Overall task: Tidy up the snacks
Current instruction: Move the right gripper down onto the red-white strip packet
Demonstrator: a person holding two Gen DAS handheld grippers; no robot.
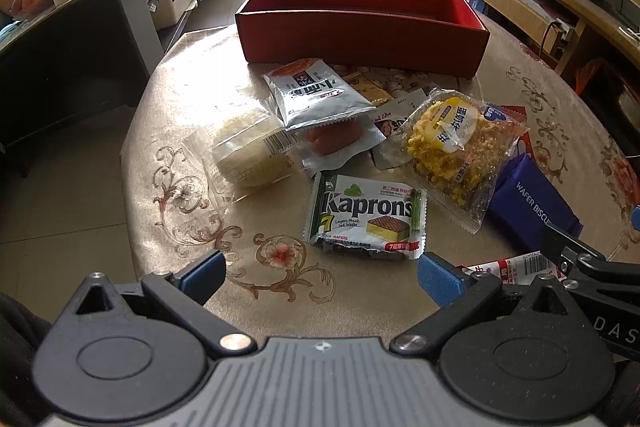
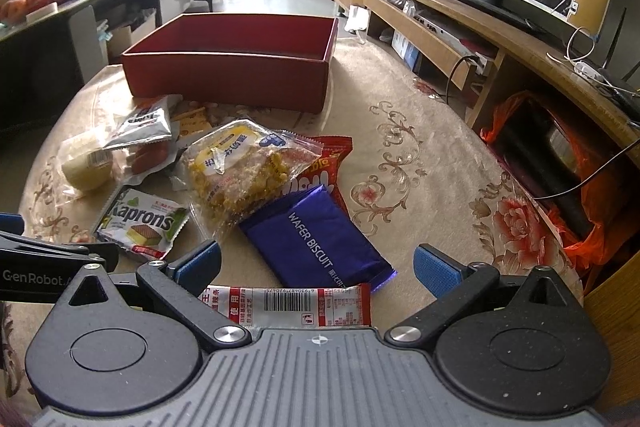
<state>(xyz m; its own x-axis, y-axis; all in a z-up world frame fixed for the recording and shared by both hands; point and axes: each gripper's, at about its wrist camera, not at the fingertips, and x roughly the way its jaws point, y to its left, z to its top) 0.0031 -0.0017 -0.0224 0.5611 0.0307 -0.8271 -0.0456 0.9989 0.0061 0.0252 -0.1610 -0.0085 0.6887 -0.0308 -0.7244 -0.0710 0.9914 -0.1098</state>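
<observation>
Snacks lie heaped on the table (image 2: 420,131) before the red box (image 2: 228,75). We hold left gripper (image 1: 320,277) and right gripper (image 2: 316,269) spread wide, both empty. We judge the purple wafer pack (image 2: 320,239) light, slick, crushable: pinch its long edges gently.

box (image 2: 224,83): 1 | grippers: 2 | snack packets (image 2: 312,243): about 10, pile overlaps
</observation>
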